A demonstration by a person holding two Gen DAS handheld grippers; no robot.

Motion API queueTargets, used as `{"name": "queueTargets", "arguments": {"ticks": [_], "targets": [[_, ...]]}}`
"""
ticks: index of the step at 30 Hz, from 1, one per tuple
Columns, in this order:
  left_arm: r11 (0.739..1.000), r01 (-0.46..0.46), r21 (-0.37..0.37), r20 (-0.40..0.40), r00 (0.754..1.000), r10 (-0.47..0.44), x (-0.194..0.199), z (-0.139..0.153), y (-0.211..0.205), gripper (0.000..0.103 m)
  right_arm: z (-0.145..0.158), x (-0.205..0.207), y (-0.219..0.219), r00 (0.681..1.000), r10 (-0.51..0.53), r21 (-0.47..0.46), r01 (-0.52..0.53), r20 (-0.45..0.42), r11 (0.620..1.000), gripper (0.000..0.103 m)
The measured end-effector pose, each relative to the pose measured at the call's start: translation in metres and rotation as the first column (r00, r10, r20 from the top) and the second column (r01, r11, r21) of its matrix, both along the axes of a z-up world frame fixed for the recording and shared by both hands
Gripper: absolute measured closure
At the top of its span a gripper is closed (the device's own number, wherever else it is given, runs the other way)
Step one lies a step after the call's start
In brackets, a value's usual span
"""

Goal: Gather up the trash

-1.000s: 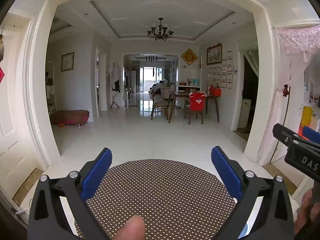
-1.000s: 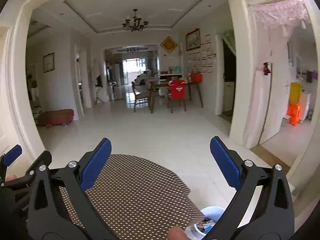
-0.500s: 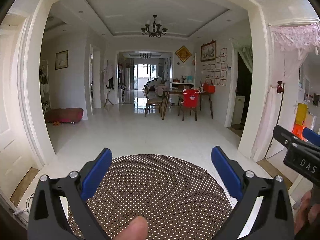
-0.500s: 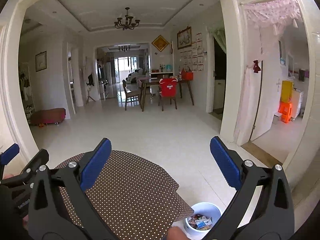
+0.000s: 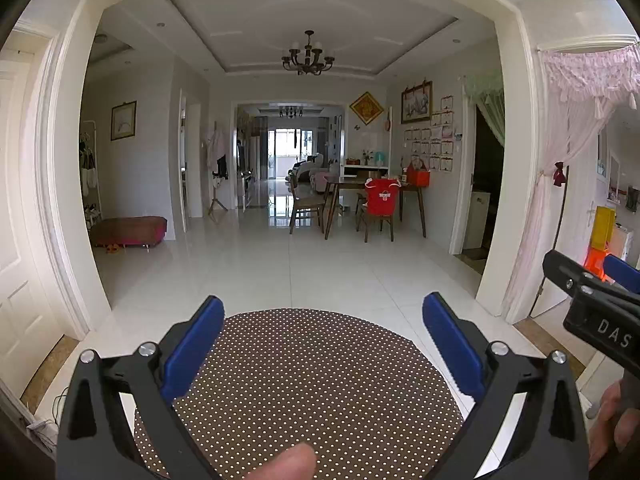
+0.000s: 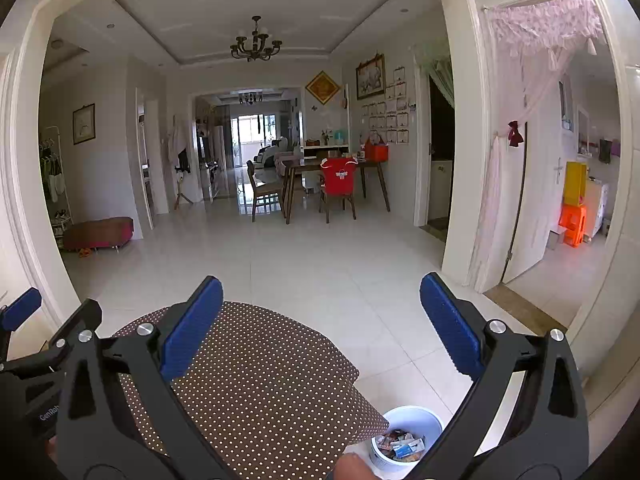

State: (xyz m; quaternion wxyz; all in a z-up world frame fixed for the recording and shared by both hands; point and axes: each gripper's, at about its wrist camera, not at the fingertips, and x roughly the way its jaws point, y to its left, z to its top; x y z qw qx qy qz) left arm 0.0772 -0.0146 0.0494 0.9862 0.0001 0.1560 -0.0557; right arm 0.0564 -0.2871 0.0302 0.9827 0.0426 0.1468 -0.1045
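A round table with a brown polka-dot cloth (image 5: 304,384) lies just below both grippers; it also shows in the right wrist view (image 6: 256,376). My left gripper (image 5: 323,334) is open and empty above it. My right gripper (image 6: 320,320) is open and empty over the table's right edge. A white bin (image 6: 404,436) with wrappers and other trash inside stands on the floor at the table's right side, below the right gripper. The right gripper also shows at the right edge of the left wrist view (image 5: 600,304).
A white tiled floor (image 5: 304,264) stretches ahead to a dining table with chairs (image 5: 360,200). A low red bench (image 5: 128,230) stands at the left wall. A curtained doorway (image 6: 532,184) with an orange stool (image 6: 574,224) opens on the right.
Both views have tilted downward and pulled back a little. More of the table top and the white bin now show in the right wrist view. Both grippers stay open.
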Motion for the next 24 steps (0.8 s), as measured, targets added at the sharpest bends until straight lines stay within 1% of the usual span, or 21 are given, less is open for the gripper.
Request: {"name": "queueTargets", "arguments": {"ticks": [5,9,17,20,24], "targets": [[1.000,0.001,-0.004,-0.006,1.000,-0.001,0.003,-0.001,0.007,0.005,0.000,0.001,-0.004,1.000,0.006,0.004,-0.006,-0.006,1.000,0.006],[1.000,0.001,-0.006,-0.007,1.000,-0.001,0.003,0.000,0.003,0.005,0.003,0.003,-0.008,1.000,0.009,0.005,-0.009,-0.007,1.000,0.006],[1.000,0.005,-0.018,-0.004,1.000,-0.005,0.002,-0.002,0.002,0.005,0.004,0.003,-0.010,1.000,0.012,0.006,-0.012,-0.007,1.000,0.006],[1.000,0.005,-0.007,0.002,1.000,-0.005,0.001,-0.003,-0.002,0.005,0.003,0.004,-0.012,1.000,0.013,0.007,-0.013,-0.006,1.000,0.006],[1.000,0.006,-0.013,0.000,1.000,-0.006,0.001,-0.003,-0.005,0.005,0.001,0.004,-0.013,1.000,0.016,0.008,-0.016,-0.008,1.000,0.006]]}}
